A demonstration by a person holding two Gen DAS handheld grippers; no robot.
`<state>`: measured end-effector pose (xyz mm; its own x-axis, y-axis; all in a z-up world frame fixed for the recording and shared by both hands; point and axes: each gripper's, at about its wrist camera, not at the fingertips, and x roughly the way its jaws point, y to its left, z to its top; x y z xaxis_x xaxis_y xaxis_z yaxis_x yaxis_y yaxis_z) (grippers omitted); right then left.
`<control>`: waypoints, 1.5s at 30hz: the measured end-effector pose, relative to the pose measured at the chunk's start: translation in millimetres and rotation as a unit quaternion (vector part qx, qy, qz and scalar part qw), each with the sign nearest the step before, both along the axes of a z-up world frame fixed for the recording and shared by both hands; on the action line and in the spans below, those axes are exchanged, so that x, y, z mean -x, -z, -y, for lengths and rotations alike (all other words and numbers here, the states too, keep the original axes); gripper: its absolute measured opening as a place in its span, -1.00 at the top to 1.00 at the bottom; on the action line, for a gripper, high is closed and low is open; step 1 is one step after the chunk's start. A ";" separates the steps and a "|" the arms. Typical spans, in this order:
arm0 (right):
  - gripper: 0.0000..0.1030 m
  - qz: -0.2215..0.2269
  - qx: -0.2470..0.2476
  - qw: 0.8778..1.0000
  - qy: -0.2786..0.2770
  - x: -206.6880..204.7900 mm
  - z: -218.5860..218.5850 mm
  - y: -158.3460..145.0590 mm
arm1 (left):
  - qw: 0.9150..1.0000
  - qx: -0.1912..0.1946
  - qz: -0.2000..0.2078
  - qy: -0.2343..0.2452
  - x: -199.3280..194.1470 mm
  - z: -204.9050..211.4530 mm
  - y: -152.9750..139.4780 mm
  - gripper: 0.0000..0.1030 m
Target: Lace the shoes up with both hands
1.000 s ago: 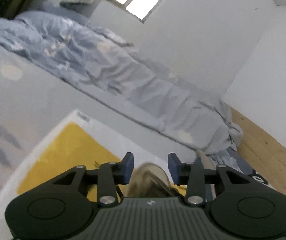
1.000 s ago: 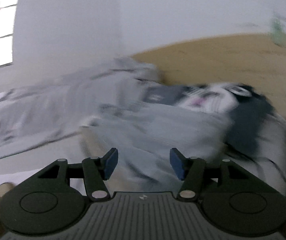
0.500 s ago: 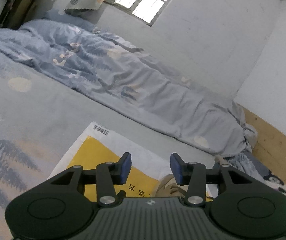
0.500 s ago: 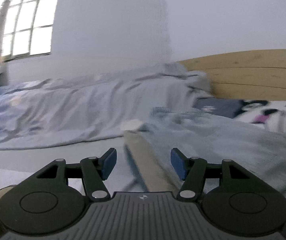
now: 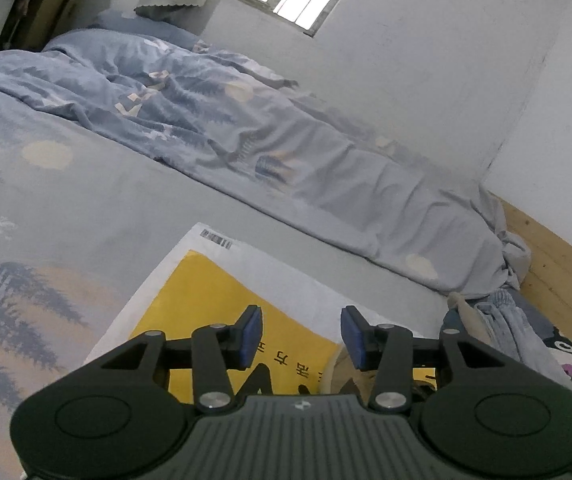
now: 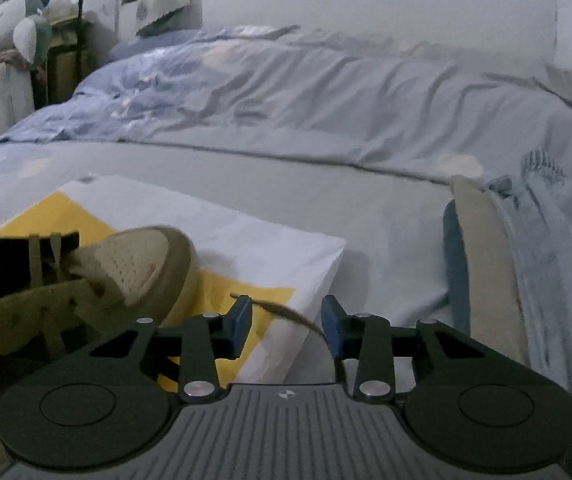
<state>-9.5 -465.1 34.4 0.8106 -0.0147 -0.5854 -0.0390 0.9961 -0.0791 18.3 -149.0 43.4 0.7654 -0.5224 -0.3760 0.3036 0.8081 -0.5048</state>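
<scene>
approaching lace between wide-open, empty right gripper; left gripper likewise; shoe at nine o'clock; next, probably pinch

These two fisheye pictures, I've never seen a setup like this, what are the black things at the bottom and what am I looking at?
Each black thing is a handheld claw a person carries, one per hand, with a camera looking forward along its two blue-padded fingers. One picture comes from the left claw, the other from the right claw. Both are open and hold nothing. They hover over a bed with a rumpled blue duvet. On the bed lies a white and yellow bag, and on it a beige shoe. A loose shoelace runs between the right claw's fingers, ungripped. A wooden headboard stands behind.
</scene>
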 end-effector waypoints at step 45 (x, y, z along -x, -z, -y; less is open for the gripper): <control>1.00 0.173 0.041 0.972 -0.151 68.8 -149.3 -60.7 | 0.905 0.406 -0.051 0.118 -24.4 -43.7 22.8 0.16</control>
